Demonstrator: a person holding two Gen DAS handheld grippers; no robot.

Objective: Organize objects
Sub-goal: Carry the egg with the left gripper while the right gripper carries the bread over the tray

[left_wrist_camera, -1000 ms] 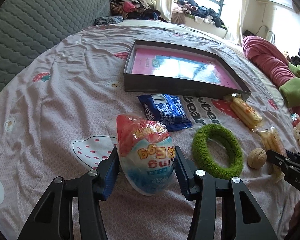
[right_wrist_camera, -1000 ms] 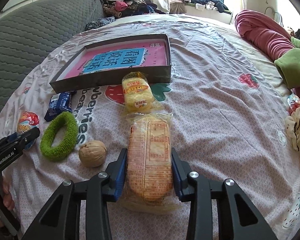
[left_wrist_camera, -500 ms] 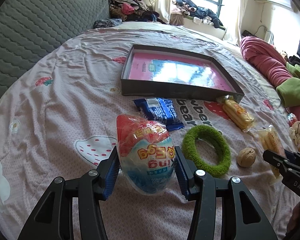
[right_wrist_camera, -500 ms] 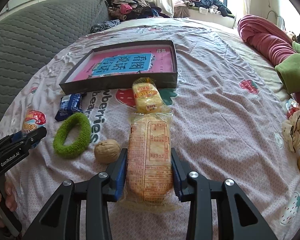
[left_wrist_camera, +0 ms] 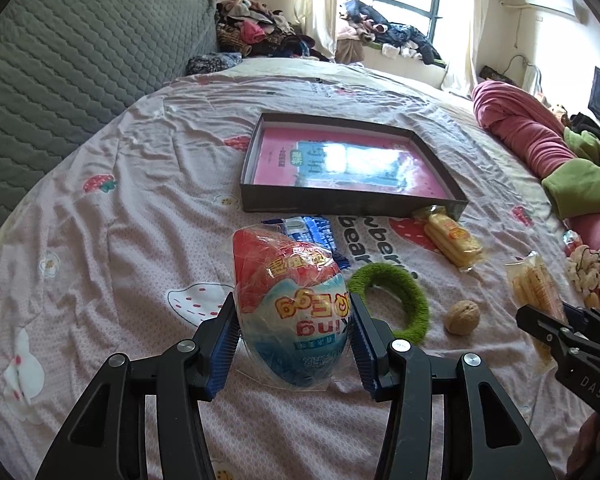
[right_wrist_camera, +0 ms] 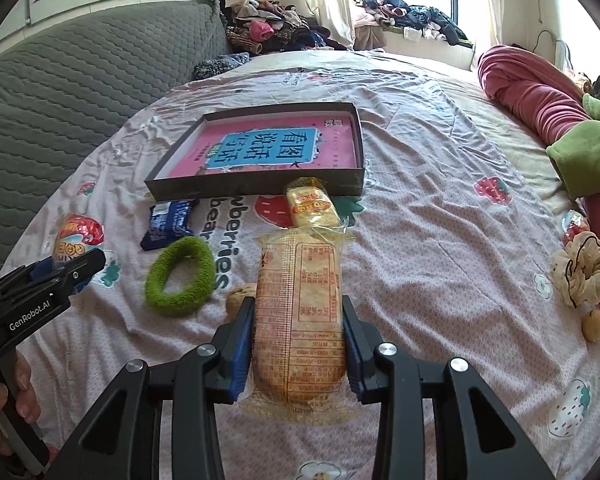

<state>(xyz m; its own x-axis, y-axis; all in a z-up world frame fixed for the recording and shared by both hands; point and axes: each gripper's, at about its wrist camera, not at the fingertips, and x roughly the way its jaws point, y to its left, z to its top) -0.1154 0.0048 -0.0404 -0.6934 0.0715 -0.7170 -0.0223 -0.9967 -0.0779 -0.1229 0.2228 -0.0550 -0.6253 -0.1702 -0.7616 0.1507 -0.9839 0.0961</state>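
Left claw (left_wrist_camera: 292, 336) clamped on egg-shaped snack (left_wrist_camera: 290, 308): red top, white/blue lower half, yellow lettering, crinkly clear wrap. Held clear of bed (left_wrist_camera: 120, 240).

Right claw (right_wrist_camera: 298, 344) clamped on long cracker pack (right_wrist_camera: 300, 312), pale orange, printed label facing up, sealed end sticking out past pads.

On sheet w/ strawberry print: green fuzzy ring (right_wrist_camera: 180, 276), walnut (left_wrist_camera: 462, 312), blue wrapper (right_wrist_camera: 168, 218), small yellow cake pack (right_wrist_camera: 310, 202) touching dark shallow box (right_wrist_camera: 260, 188) w/ pink book (right_wrist_camera: 268, 148) inside.
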